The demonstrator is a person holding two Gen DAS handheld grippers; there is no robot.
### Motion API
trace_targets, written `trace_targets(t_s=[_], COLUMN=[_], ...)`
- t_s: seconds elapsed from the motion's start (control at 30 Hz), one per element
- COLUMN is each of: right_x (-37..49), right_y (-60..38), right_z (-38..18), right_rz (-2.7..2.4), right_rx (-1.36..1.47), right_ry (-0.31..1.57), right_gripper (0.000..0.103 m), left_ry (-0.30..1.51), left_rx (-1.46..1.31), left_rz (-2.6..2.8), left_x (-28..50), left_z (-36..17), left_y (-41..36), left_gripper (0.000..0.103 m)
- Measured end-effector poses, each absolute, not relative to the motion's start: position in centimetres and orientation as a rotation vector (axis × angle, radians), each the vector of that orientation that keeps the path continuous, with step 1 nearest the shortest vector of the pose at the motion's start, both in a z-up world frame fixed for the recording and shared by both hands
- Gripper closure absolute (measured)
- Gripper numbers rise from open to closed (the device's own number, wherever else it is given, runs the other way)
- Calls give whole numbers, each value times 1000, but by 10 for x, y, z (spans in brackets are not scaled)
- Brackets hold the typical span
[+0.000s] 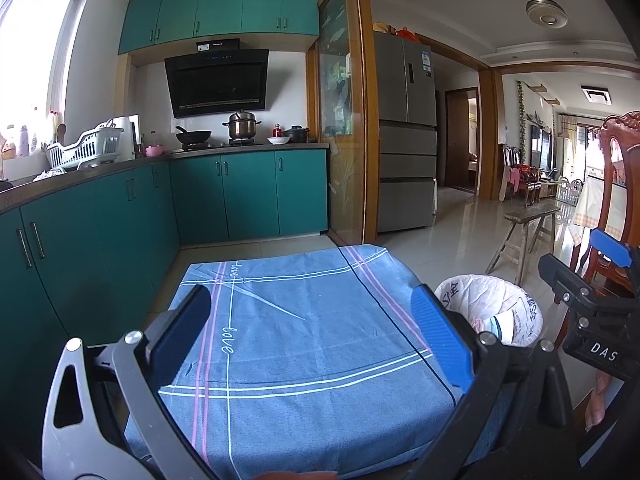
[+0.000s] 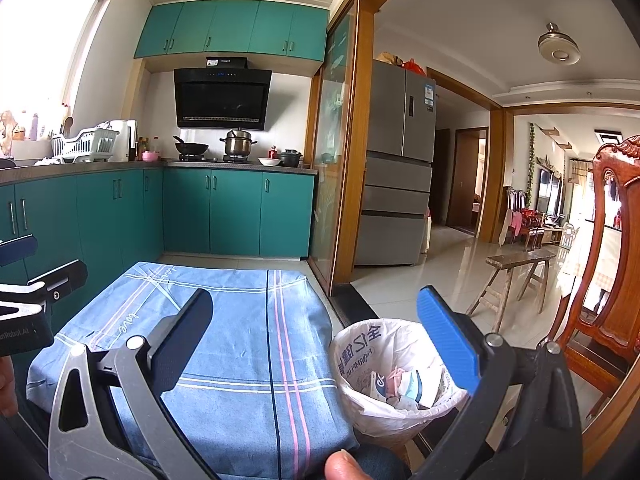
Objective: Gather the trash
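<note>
Clearly, the blue cloth (image 1: pixel 304 344) reads "love".

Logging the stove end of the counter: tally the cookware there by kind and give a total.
Wok: 1
Steel stockpot with lid: 1
Black lidded pot: 1
White bowl: 1
Total: 4
</note>
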State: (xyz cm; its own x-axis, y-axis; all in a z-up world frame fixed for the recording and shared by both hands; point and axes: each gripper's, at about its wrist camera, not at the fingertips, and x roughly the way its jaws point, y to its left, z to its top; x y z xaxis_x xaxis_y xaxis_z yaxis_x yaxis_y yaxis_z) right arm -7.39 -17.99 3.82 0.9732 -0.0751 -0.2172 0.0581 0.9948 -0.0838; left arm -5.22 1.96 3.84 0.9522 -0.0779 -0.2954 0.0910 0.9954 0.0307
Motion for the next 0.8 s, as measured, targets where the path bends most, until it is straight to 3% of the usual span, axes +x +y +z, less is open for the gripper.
trace_targets(t_s=[0.8], right_x=[-69], right_y=[-184], right_z=[28], right_rz=[-81], right_rx=[-67], right_ry=[239], right_gripper=[3], left_ry=[324], left_rx=[61], left_rz=[-98], left_x=[-44], left_z=[32], left_y=[10], left_gripper=[3])
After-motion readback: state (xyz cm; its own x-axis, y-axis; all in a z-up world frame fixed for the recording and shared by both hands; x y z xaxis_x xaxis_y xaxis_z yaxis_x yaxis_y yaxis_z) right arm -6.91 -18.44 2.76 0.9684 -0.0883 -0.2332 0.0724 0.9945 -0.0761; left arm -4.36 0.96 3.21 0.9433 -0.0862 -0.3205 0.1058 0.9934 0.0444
